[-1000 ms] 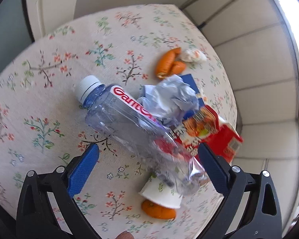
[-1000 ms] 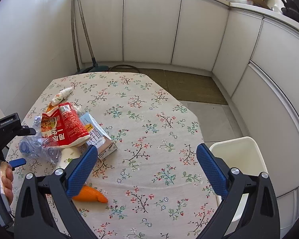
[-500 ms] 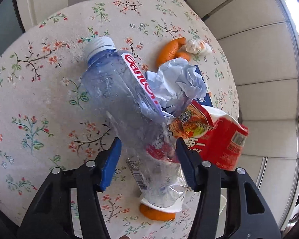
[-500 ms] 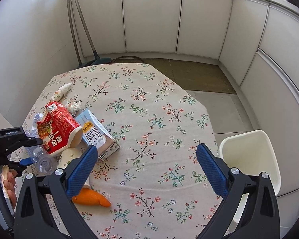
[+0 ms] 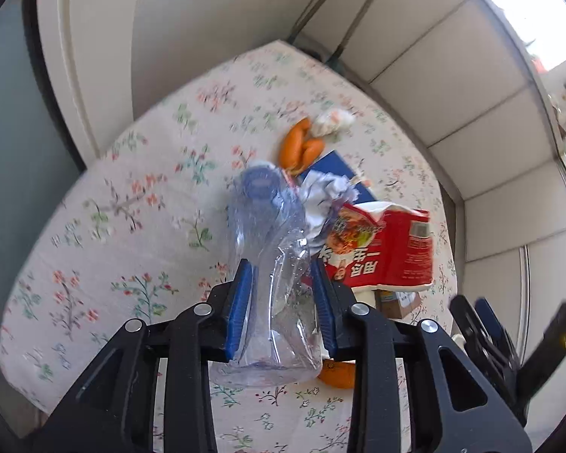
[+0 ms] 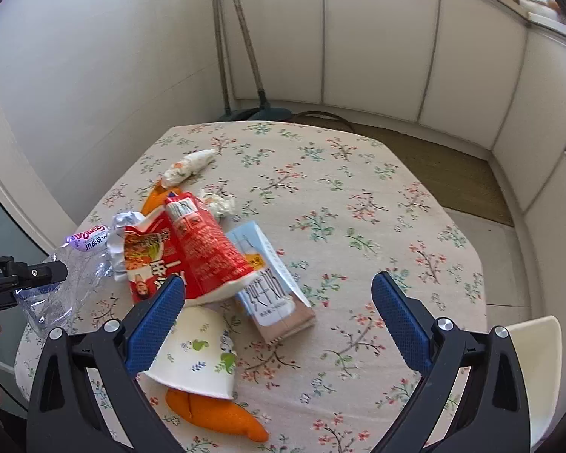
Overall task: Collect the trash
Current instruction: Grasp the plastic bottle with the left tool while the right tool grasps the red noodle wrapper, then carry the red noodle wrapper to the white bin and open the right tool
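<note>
My left gripper (image 5: 283,294) is shut on a crushed clear plastic bottle (image 5: 271,256) and holds it lifted off the floral table (image 5: 132,234); the bottle also shows at the left of the right wrist view (image 6: 68,275). My right gripper (image 6: 279,302) is open and empty above the trash pile. The pile holds a red noodle packet (image 6: 200,253), a blue and brown carton (image 6: 275,287), a tipped paper cup (image 6: 196,355), orange peel (image 6: 219,415), crumpled white paper (image 5: 328,192) and a wrapper (image 6: 186,164).
A white bin (image 6: 536,358) stands off the table's right edge. More orange peel (image 5: 302,147) lies near the table's far side. White cabinets (image 6: 377,37) ring the room. A mop handle (image 6: 241,37) leans in the corner.
My left gripper has closed further on the bottle and raised it, tipping it cap-end away. My right gripper has moved in closer over the trash pile, still open.
</note>
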`<control>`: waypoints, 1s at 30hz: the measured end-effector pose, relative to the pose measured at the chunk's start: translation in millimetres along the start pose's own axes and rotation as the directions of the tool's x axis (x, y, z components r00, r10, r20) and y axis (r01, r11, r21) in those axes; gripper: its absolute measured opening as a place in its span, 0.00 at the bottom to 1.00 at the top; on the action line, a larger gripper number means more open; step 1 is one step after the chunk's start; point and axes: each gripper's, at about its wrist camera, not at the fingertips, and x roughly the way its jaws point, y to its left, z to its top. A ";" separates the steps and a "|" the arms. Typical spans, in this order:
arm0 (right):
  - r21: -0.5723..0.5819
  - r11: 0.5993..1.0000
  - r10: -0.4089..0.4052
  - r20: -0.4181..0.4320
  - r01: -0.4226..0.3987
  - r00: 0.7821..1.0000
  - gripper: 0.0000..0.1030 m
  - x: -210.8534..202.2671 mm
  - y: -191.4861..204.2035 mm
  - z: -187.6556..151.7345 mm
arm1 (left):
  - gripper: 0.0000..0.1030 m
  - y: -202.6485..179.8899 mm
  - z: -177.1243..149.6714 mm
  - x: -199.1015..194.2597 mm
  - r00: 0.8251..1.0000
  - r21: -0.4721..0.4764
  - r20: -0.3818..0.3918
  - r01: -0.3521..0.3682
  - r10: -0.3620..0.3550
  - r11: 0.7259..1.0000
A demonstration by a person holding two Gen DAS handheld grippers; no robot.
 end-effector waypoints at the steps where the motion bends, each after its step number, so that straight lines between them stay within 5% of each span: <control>1: -0.010 1.000 0.028 -0.005 -0.028 1.000 0.93 4.8 3.3 2.3 | 0.30 -5.1 0.3 -6.9 1.000 0.032 0.019 0.000 0.000 1.000; 10: -0.055 0.990 0.130 -0.041 -0.132 0.991 0.90 43.6 20.1 6.4 | 0.30 -27.5 0.3 -26.0 0.996 0.166 0.093 -0.009 -0.007 0.986; 16: -0.045 0.980 0.187 -0.095 -0.191 0.978 0.49 58.1 29.7 2.0 | 0.30 -18.4 4.3 -26.1 0.997 0.133 0.082 -0.006 -0.005 0.991; 30: -0.049 0.979 0.195 -0.049 -0.198 0.980 0.31 31.3 43.6 2.6 | 0.29 -16.8 4.0 -32.4 0.996 0.128 0.092 -0.005 -0.007 0.992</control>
